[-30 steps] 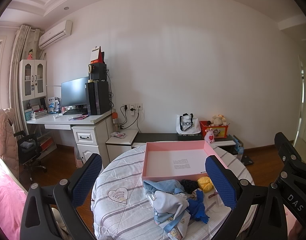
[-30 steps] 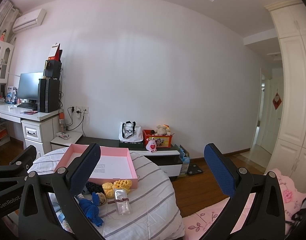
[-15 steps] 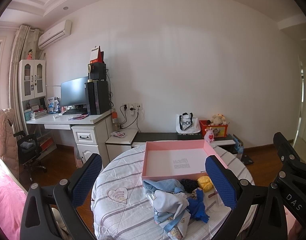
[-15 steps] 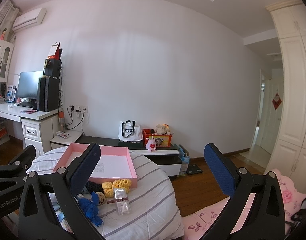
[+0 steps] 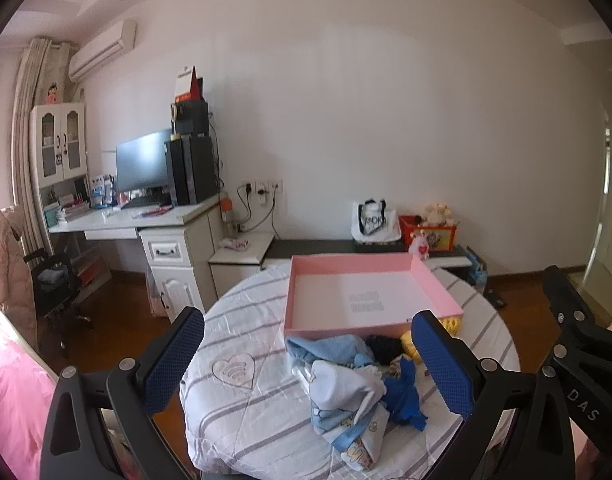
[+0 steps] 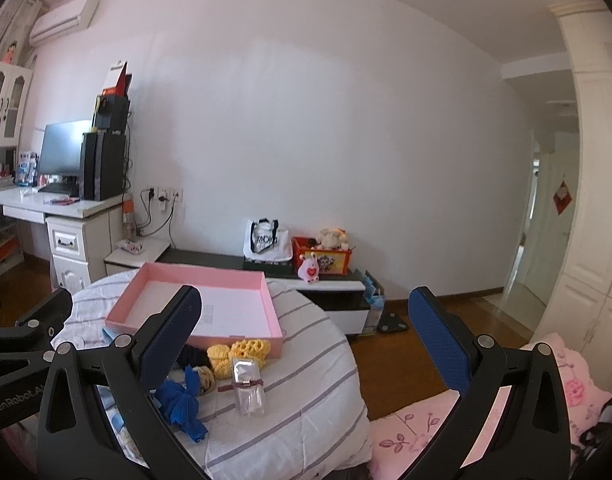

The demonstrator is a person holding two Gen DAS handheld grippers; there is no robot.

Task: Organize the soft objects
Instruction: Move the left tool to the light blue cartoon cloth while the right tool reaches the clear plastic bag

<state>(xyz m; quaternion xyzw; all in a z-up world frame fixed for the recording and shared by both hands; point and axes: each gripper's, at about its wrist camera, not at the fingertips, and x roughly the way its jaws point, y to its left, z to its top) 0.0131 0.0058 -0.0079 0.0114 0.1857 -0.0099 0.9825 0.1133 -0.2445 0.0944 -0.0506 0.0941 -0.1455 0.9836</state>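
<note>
A round table under a striped white cloth (image 5: 242, 408) carries an empty pink box (image 5: 370, 300) at its far side. In front of the box lies a heap of soft things: light blue and white printed clothes (image 5: 342, 388), a dark blue fabric piece (image 6: 182, 404), a black knit item (image 5: 384, 350), yellow crocheted pieces (image 6: 242, 354) and a clear plastic pouch (image 6: 248, 388). My left gripper (image 5: 308, 364) hangs open just before the heap, nothing between its fingers. My right gripper (image 6: 306, 354) is open too, over the table's right edge.
Behind the table runs a low black-and-white bench (image 6: 330, 288) with a white tote bag (image 6: 266, 240) and a red toy box (image 6: 322, 260). A white desk (image 5: 146, 220) with a monitor stands at the left. Pink bedding (image 6: 486, 432) lies at the lower right, wooden floor between.
Both views have crept slightly closer to the table and tilted a little downward. The objects on the table have not moved, and both grippers stay open.
</note>
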